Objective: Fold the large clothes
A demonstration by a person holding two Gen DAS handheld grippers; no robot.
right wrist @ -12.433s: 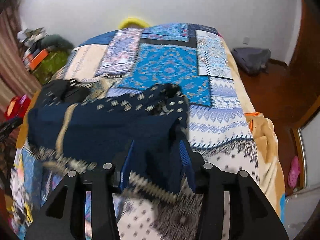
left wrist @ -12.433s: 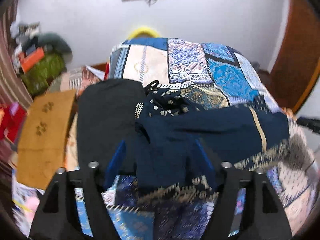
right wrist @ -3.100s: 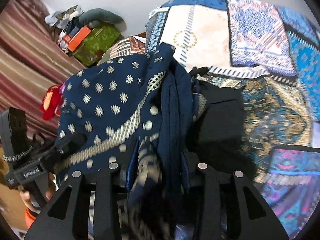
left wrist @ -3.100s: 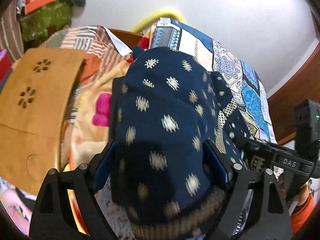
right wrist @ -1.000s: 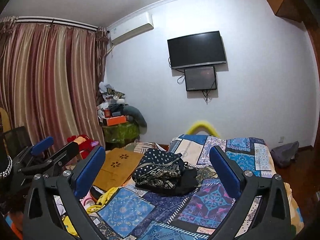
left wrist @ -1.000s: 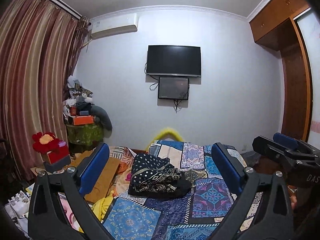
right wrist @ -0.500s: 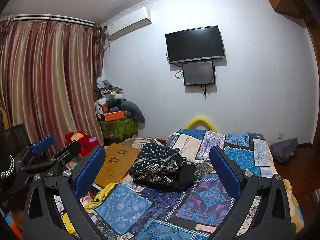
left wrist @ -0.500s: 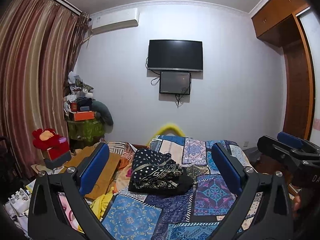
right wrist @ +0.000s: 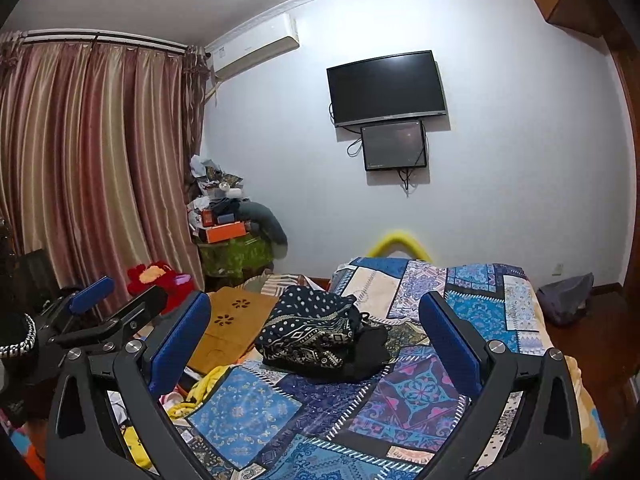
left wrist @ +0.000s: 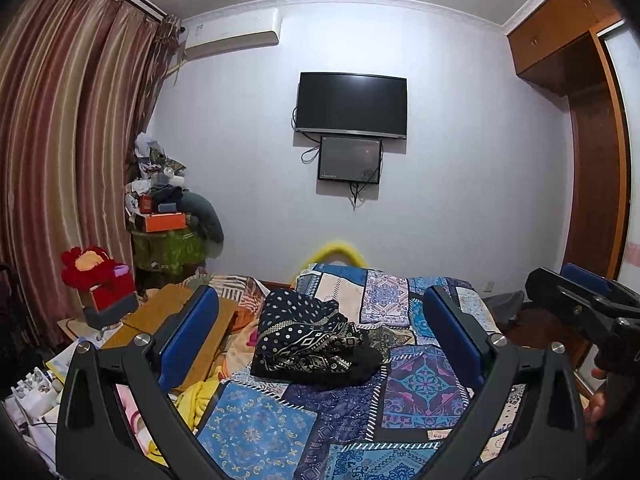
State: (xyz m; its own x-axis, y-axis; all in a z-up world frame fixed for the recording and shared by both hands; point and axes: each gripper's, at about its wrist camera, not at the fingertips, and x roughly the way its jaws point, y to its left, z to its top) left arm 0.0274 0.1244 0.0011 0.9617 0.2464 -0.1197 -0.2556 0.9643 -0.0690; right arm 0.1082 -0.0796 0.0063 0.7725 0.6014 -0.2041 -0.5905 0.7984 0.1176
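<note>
Resting folded garment (left wrist: 308,336), grippers apparently released.

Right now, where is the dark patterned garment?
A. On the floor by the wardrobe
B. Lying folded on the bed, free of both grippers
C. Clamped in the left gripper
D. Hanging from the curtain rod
B. The garment sits as a folded bundle on the bed, and both the left gripper and the right gripper are wide open with nothing between their fingers.
</note>
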